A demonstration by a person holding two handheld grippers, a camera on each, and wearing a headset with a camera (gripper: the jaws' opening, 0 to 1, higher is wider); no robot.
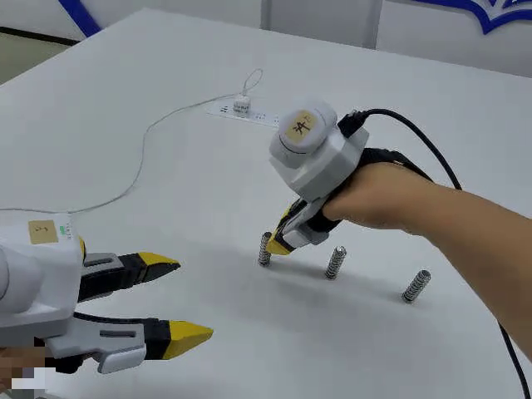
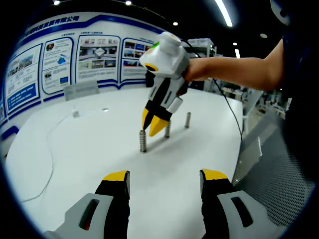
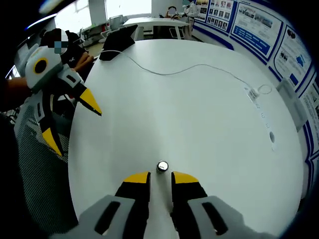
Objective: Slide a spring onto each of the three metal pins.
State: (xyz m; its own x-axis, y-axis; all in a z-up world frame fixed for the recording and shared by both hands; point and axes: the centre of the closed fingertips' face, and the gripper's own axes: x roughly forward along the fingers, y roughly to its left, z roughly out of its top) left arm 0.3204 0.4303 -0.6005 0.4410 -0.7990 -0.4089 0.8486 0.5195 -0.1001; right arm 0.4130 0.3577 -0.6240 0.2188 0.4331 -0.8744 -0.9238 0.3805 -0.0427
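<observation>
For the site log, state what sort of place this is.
Probably a showroom or demo hall rather than a workshop: blue-trimmed display boards line the wall, a big white table serves as the bench, and strip lights run overhead.

Pins [image 1: 335, 262] on table [image 1: 166, 183], cable [image 1: 142, 158], maybe plug [image 1: 242, 105], behind

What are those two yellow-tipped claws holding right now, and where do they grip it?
Nothing. The left gripper is open and empty. The right gripper has its jaws slightly apart, tips just beside a spring on its pin, not gripping it.
</observation>
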